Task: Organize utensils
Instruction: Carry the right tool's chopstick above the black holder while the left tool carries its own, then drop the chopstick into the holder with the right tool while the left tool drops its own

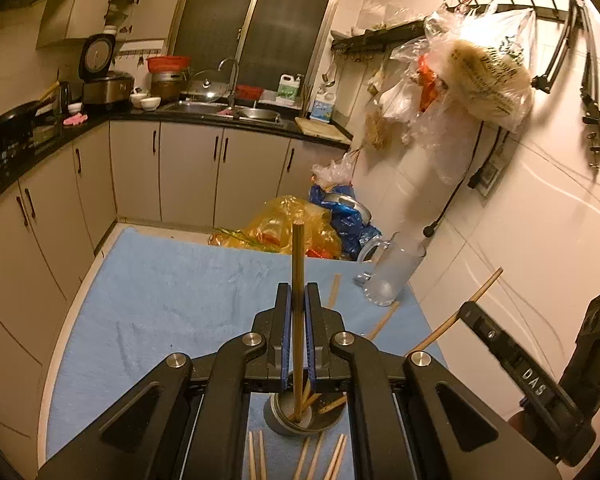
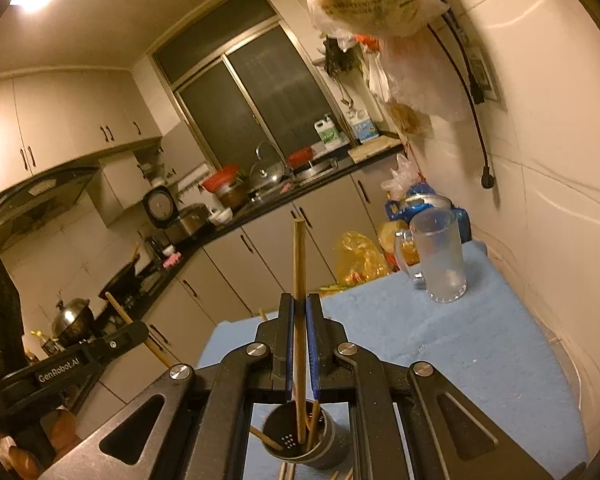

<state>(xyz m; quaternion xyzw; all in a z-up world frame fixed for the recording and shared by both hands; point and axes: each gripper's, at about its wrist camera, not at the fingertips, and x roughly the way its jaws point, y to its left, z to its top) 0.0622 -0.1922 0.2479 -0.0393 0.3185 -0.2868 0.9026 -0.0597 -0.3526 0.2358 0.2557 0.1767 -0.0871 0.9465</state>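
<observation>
Left wrist view: both grippers clamp a chopstick each over the metal utensil holder on the blue-towelled counter

The left gripper (image 1: 297, 300) has its blue-padded jaws closed tight on a thin brown wooden chopstick (image 1: 298, 264) that stands upright, its lower end inside the round dark metal utensil holder (image 1: 288, 424), which already contains a few other chopsticks. The right gripper (image 2: 299, 312) likewise has its jaws shut on a second upright wooden chopstick (image 2: 299, 264), whose lower end reaches into the same perforated holder (image 2: 324, 440). Loose wooden chopsticks (image 1: 256, 456) lie on the pale blue towel (image 1: 160, 300) just beside the holder, and more lie near a clear glass mug with a handle (image 1: 392, 272) at the towel's far corner
</observation>
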